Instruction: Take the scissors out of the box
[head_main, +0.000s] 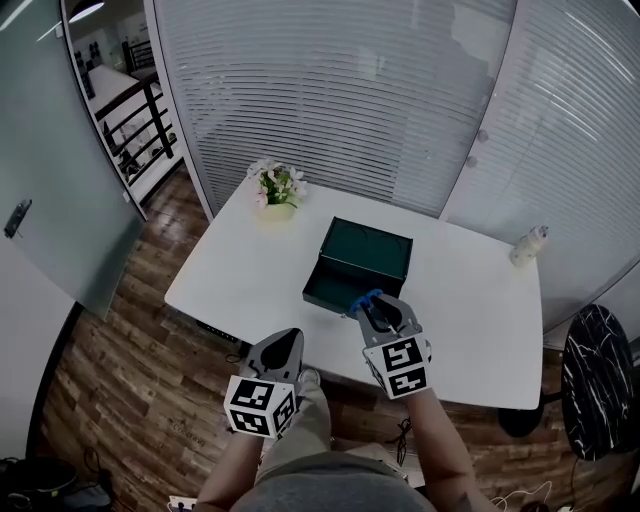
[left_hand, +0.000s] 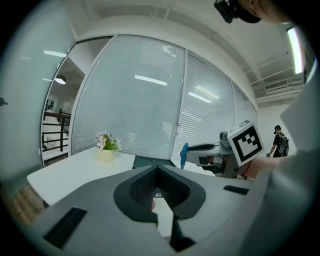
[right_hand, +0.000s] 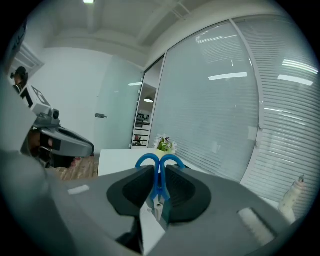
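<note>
Scissors (right_hand: 159, 180) blades: right gripper view only

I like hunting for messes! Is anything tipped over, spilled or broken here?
Nothing stands out. The green box sits open on the white table, the flower pot and the bottle stand upright, and nothing is spilled. The blue scissors are clamped in the right gripper, out of the box.

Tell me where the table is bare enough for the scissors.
Widest bare stretch: the table right of the box, up to the bottle. Also bare: left of the box, in front of the flower pot. Crowded: the box's near edge, where the right gripper holds the scissors.
</note>
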